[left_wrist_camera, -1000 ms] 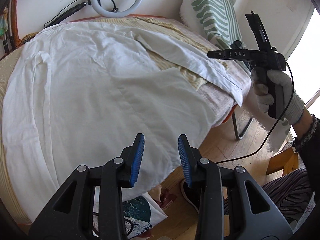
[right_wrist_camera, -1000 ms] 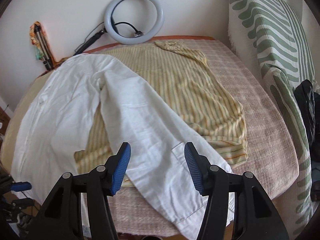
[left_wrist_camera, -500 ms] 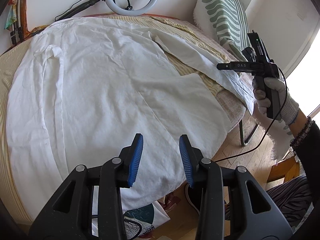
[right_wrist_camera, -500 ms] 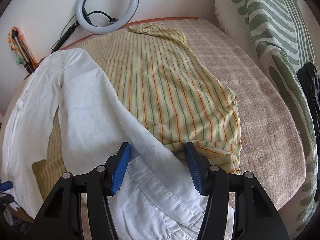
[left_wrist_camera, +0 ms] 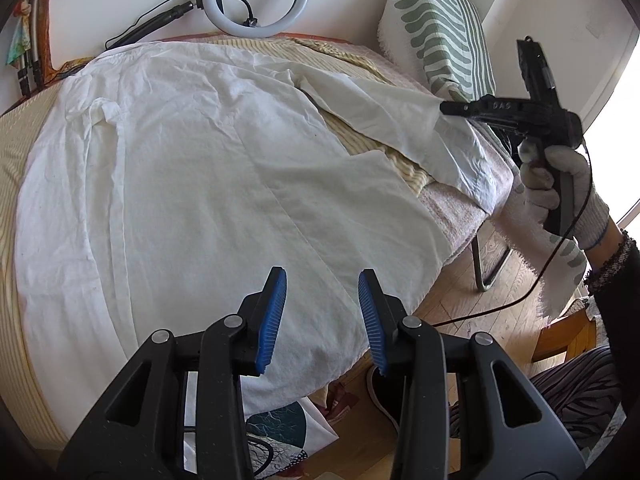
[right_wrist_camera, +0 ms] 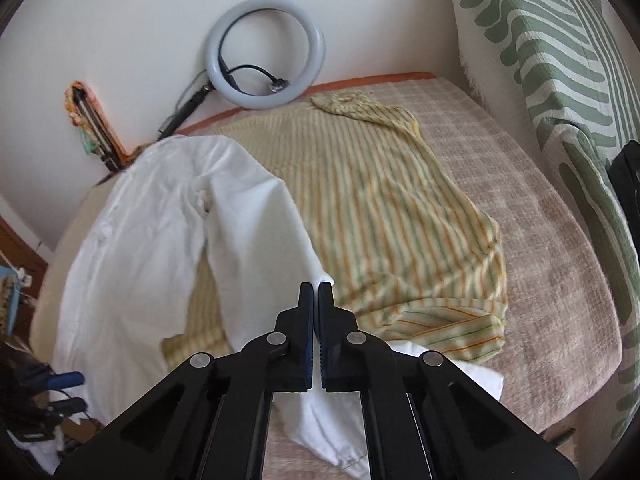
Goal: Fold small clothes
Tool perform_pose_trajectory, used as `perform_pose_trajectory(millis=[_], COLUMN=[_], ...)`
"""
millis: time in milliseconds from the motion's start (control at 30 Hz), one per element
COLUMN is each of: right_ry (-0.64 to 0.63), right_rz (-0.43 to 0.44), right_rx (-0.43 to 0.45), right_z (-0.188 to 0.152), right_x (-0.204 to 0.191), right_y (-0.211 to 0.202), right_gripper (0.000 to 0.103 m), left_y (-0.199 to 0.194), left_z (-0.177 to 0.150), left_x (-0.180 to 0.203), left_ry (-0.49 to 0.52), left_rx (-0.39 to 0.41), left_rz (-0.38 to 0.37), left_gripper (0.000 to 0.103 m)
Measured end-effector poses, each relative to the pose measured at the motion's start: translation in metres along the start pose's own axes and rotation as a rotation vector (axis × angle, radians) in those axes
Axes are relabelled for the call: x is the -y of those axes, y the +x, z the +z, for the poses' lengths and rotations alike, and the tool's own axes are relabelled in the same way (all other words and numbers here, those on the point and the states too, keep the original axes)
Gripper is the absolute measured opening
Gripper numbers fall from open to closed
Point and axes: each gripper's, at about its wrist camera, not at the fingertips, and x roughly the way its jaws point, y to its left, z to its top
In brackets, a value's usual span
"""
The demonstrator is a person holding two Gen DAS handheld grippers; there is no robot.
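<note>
A white shirt (left_wrist_camera: 192,184) lies spread over the bed, partly on top of a yellow striped shirt (right_wrist_camera: 392,208). My left gripper (left_wrist_camera: 322,312) is open and empty, above the white shirt's hem near the bed's front edge. My right gripper (right_wrist_camera: 316,308) is shut on the white shirt's sleeve (right_wrist_camera: 256,248) and lifts it off the striped shirt. It also shows in the left wrist view (left_wrist_camera: 452,109), pinching the sleeve (left_wrist_camera: 392,120) at the bed's right side.
A ring light (right_wrist_camera: 264,52) leans on the wall behind the bed. A green-patterned cushion (right_wrist_camera: 560,60) stands at the right. The pink bed cover (right_wrist_camera: 552,272) is bare at the right. A chair leg (left_wrist_camera: 484,264), wooden floor and printed cloth (left_wrist_camera: 280,432) lie below the bed's edge.
My right gripper has closed on the white sleeve and raised it. My left gripper stays open and has shifted a little over the shirt's hem.
</note>
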Motion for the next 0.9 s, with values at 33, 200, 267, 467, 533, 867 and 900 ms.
perform_pose_trajectory(millis=[33,200,267,467,533,867,900], right_ry=[-0.003,-0.1,-0.142,-0.298,-0.296,-0.183,-0.175], right_rz=[0.023,0.077,0.1,0.176,0.226,0.356,0.301], right_rx=[0.009,0.048,0.046,-0.08,-0.153,-0.101,-0.086], right_z=[0.001,0.008,0.009,-0.013,-0.02,-0.029,-0.03], right_x=[-0.008,-0.072,-0.098,-0.176,-0.191,-0.168,-0.16], right_y=[-0.004,-0.017,-0.014,0.029,0.045,-0.002,-0.005], right_gripper=[0.001,0.001,0.001,0.002,0.004,0.039,0.039], left_y=[-0.002,-0.01,-0.013,-0.023,-0.027,-0.042,-0.041], left_z=[0.0,-0.003,-0.005,-0.007,-0.008,-0.01,-0.01], left_x=[-0.001,-0.008,-0.012,-0.022,-0.023,-0.029,-0.028], left_ry=[-0.002,-0.024,-0.035,-0.067,-0.072,-0.087,-0.087], left_rx=[0.002,0.014,0.017,0.029,0.035,0.053,0.052], left_rz=[-0.001,-0.003,-0.004,-0.005,-0.003,-0.015,-0.017], left_gripper=[0.038,0.038,0.038,0.038,0.038,0.038,0.038])
